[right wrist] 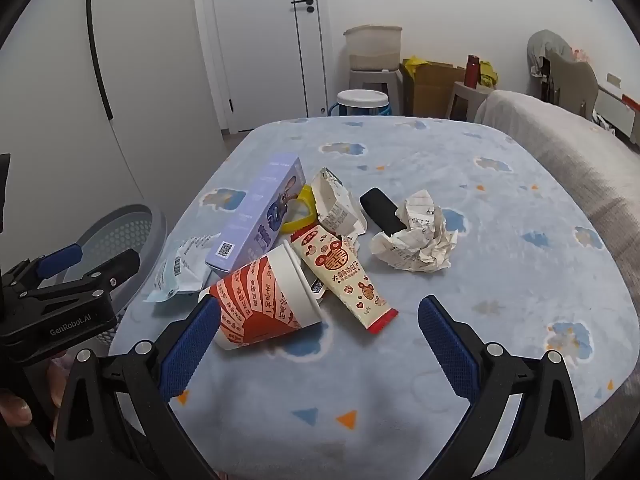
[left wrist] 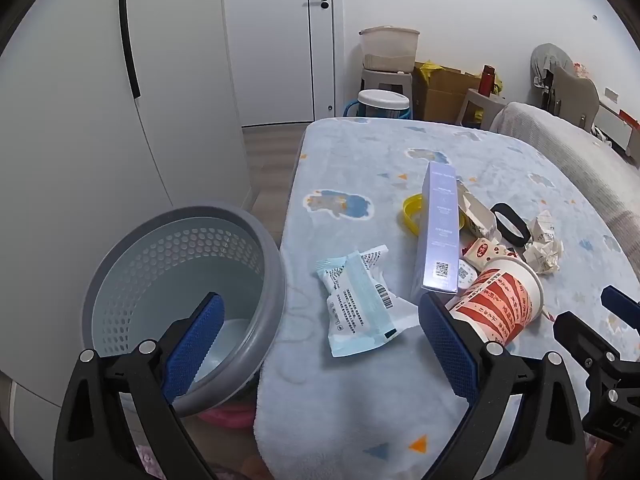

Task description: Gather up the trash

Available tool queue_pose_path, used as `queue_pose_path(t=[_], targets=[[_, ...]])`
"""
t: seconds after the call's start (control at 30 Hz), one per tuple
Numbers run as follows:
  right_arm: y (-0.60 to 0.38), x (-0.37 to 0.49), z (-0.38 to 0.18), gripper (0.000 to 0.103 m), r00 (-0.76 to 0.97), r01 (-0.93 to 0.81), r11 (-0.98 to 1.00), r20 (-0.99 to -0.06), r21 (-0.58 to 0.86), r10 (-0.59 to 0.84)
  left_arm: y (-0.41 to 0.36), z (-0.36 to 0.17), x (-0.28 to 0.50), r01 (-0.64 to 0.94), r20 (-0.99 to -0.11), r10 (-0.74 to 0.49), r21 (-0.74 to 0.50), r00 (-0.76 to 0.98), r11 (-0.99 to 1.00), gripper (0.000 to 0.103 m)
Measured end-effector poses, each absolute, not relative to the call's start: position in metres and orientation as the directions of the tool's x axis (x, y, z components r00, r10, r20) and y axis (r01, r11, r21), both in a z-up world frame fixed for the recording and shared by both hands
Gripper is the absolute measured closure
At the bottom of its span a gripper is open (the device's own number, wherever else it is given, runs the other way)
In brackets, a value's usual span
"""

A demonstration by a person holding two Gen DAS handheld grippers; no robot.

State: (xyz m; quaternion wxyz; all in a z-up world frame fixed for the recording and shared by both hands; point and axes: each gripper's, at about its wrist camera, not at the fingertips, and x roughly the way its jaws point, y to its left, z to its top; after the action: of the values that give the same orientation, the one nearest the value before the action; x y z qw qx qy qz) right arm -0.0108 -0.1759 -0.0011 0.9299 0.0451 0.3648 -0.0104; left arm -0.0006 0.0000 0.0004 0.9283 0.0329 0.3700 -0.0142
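Observation:
A pile of trash lies on a table under a light blue blanket (right wrist: 400, 152): a red and white paper cup (right wrist: 264, 304) on its side, a purple box (right wrist: 260, 216), a cream snack wrapper (right wrist: 344, 276), crumpled paper (right wrist: 416, 240), a torn white carton (right wrist: 336, 204), a yellow ring (right wrist: 304, 212), a black band (right wrist: 382, 212) and a white and blue wipe packet (left wrist: 360, 304). A grey perforated bin (left wrist: 180, 280) stands left of the table. My left gripper (left wrist: 320, 344) is open above the table's near left edge, just in front of the packet. My right gripper (right wrist: 320, 348) is open, with the cup beside its left finger.
White wardrobe doors (left wrist: 120, 120) and a white door (left wrist: 280, 40) stand behind. On the floor beyond the table are a stool with a tub (left wrist: 388, 52), a cardboard box (left wrist: 444, 92) and a lidded bucket (left wrist: 384, 104). A grey sofa (right wrist: 580, 152) lies to the right.

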Motion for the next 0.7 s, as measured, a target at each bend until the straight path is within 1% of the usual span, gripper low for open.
queue_pose_path(t=[0.7], targets=[[-0.1809, -0.0146, -0.0012, 0.006, 0.733, 0.056, 0.995, -0.68, 0.084, 0.016, 0.0022, -0.0011, -0.0012, 0.036, -0.684, 0.019, 0.065, 0.729, 0.997, 0.01]])
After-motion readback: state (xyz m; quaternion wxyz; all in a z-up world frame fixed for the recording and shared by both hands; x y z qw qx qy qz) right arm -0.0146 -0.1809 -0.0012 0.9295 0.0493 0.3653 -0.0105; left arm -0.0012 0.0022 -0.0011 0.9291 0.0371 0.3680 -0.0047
